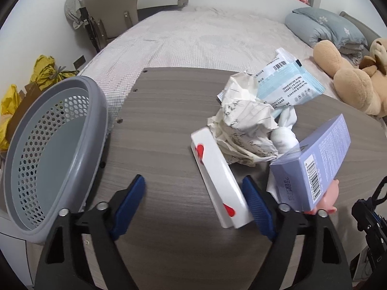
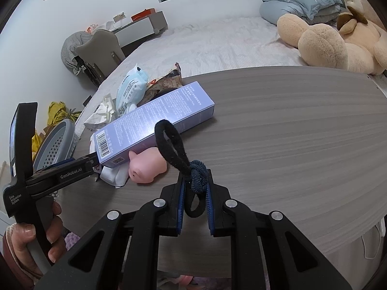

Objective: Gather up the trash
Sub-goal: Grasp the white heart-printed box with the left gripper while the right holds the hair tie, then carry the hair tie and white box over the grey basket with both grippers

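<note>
**Beside the grey basket, a pile of rubbish on the worktop**

Beside the grey perforated basket (image 1: 48, 159), which stands tipped at the left edge of the wood-grain worktop (image 1: 164, 120), the left gripper (image 1: 193, 193) has its blue fingers (image 1: 128, 203) spread wide with nothing clamped between them. A white box with red hearts (image 1: 217, 181) lies flat on the worktop inside that gap, its near end just beside the right-hand finger; I cannot tell whether it touches it.

Past the white box, away from the basket, the rubbish is heaped together: a crumpled sheet of written paper (image 1: 244, 125), a pale blue wipes packet (image 1: 287, 84) leaning behind it, a wad of white tissue (image 1: 285, 130), and a long lavender carton (image 1: 314, 166) resting aslant on a pink toy pig (image 2: 147, 166). From the right wrist view a brown snack wrapper (image 2: 167, 82) shows behind the carton.

Farther still from the basket, the right gripper (image 2: 194, 203) has its fingers closed narrowly on a black hair tie (image 2: 171, 145) knotted with a dark blue one; the loop sticks up above the fingertips.

Behind the worktop lies the bed (image 1: 205, 41), with a tan plush bear (image 2: 338, 38) and blue pillows (image 2: 302, 2).
</note>
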`<state>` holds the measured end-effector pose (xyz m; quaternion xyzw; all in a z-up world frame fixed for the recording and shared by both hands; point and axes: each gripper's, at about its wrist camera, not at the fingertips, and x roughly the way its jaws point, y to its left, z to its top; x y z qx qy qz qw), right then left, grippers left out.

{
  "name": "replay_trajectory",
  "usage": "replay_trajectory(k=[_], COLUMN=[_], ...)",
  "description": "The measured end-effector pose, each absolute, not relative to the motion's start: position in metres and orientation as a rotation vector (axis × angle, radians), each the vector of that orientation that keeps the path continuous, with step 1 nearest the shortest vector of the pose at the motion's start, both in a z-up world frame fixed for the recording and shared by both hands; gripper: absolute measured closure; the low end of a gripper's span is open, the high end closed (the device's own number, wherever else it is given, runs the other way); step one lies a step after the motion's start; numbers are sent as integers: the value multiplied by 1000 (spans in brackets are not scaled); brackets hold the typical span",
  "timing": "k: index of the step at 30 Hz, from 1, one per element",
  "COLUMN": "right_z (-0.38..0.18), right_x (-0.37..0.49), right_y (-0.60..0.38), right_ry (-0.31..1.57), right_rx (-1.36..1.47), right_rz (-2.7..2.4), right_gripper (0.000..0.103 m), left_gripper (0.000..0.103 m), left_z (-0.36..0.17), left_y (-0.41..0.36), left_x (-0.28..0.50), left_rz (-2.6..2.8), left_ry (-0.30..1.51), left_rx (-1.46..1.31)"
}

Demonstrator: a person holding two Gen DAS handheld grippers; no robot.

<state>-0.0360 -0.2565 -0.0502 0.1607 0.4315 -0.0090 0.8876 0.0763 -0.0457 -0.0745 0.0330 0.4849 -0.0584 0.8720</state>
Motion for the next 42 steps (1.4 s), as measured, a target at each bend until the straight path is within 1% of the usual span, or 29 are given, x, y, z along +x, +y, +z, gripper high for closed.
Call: replay_trajectory(k=[1, 2, 4, 5, 7, 9, 13, 22, 33, 42], right_z=[-50, -50, -50, -49, -49, -48, -46, -36, -29, -21], right_x=[-36, -36, -36, -36, -36, -36, -36, -39, -44, -46], right_y=[-256, -256, -256, -256, -255, -254, -249, -240, -228, -220], right_ry=[896, 896, 897, 897, 896, 896, 894, 879, 869, 856], right_rx=[333, 333, 333, 334, 333, 331, 326, 310, 292, 272], right_rz=[-18, -18, -17, -17, -16, -13, -7, 3, 15, 24], right_gripper=[88, 88, 88, 88, 88, 88, 88, 88, 88, 88], left_gripper=[38, 40, 50, 53, 67, 73, 78, 83, 84, 84], left_z=[-75, -76, -76, -76, -75, -75, -72, -56, -52, -36], left_y=[-46, -46, -44, -42, -38, -35, -27, -15, -4, 5], left_x=[76, 76, 75, 74, 72, 69, 65, 55, 45, 29], left_rz=[-126, -130, -130, -134, -138, -143, -148, -152, -173, -178], left_ry=[1018, 1024, 1022, 1022, 1021, 1024, 1025, 990, 1000, 948], left_rx=[72, 73, 70, 68, 73, 73, 69, 59, 44, 46])
